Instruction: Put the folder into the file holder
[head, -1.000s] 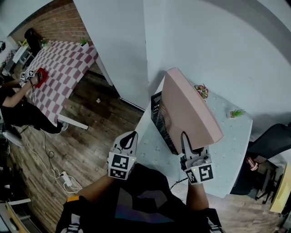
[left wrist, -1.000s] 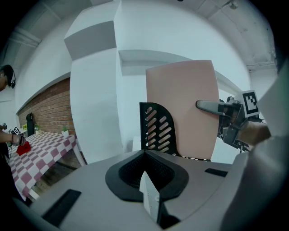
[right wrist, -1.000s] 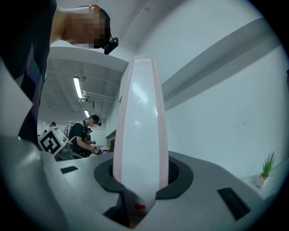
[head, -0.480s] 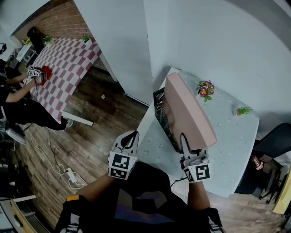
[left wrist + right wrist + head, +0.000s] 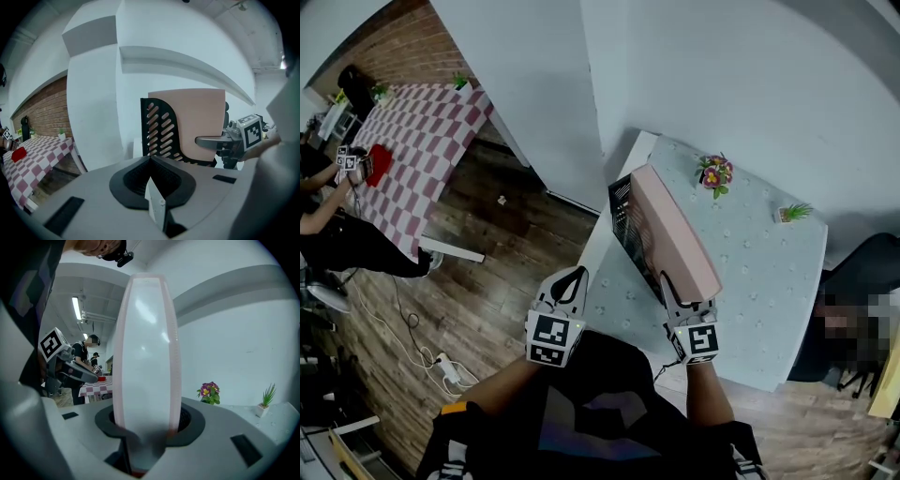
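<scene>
Pale dotted table (image 5: 769, 281) against a white wall: one holder, one folder, two small pots.

One black file holder (image 5: 625, 217) with slotted plastic walls stands at the table's left edge, above wood-plank floor. One flat pink folder (image 5: 675, 239) stands upright inside it and rises above its walls. The right gripper (image 5: 675, 286) is at the folder's near edge, its jaws opening with that edge between them. The left gripper (image 5: 572, 277) hangs off the table's near-left corner, apart from the holder, jaws together on nothing. One pot of pink flowers (image 5: 713, 172) and one of green blades (image 5: 794, 213) stand near the wall, well apart from the holder.
</scene>
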Demonstrator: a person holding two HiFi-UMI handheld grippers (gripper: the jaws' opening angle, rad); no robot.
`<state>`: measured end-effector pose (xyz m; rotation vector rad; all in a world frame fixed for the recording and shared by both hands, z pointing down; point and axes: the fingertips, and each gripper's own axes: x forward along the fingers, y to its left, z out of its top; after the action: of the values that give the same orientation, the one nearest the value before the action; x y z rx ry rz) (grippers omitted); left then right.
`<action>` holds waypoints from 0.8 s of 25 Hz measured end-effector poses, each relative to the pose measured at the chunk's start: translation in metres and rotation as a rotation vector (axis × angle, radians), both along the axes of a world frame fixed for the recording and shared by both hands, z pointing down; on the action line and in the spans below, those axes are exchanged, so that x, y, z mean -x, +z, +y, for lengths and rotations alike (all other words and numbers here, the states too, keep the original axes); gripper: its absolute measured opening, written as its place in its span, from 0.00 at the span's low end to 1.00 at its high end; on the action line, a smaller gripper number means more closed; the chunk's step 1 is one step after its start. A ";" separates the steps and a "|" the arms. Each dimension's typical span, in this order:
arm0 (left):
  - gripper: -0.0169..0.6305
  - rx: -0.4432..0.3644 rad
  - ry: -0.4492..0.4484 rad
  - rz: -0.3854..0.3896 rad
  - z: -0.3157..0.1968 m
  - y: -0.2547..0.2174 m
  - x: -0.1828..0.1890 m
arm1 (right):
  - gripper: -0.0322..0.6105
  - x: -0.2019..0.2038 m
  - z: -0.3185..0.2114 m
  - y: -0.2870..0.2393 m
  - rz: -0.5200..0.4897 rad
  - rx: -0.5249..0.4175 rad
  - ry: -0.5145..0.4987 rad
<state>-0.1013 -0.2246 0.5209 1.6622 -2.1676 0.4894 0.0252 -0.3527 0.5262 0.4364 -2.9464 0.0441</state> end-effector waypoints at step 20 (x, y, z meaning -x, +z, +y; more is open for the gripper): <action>0.04 -0.122 0.272 0.077 0.017 -0.004 -0.019 | 0.42 -0.063 0.039 -0.019 0.105 0.088 0.389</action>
<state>-0.0827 -0.2074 0.5170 2.0211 -1.9615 0.3649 0.0880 -0.3135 0.5069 0.9585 -2.7005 0.1901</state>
